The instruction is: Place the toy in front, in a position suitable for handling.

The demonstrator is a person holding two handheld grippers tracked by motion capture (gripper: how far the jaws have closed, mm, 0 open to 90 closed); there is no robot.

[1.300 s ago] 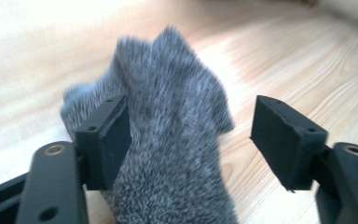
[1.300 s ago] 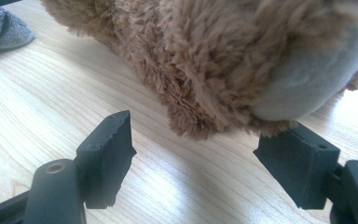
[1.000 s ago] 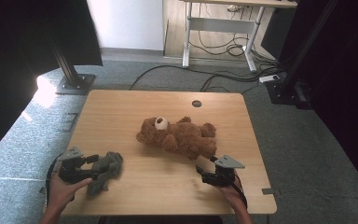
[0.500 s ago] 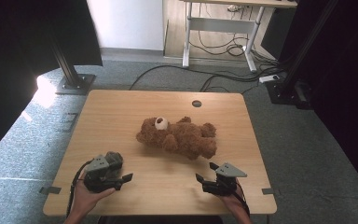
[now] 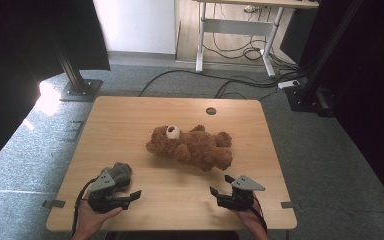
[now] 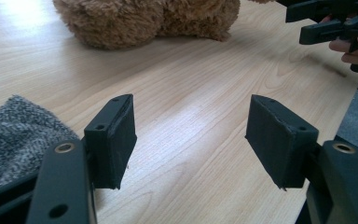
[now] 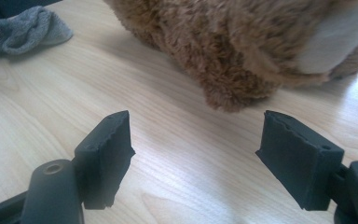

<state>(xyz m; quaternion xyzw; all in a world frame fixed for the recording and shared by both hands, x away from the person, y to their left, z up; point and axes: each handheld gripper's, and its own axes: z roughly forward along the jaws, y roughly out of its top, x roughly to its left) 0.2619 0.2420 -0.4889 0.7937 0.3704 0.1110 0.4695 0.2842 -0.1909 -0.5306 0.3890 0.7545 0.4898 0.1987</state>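
Both jaws open, nothing gripped.
I'd bring my left gripper, jaws just narrowing on air, squarely over the grey knitted cloth at lower left; right gripper idle by the brown plush teddy bear.

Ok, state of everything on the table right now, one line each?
Teddy bear: lying flat mid-table, untouched.
Grey knitted cloth: bunched up beside the left gripper, not held.
Left gripper: fingers open, nothing between them.
Right gripper: fingers open, empty, near the bear.
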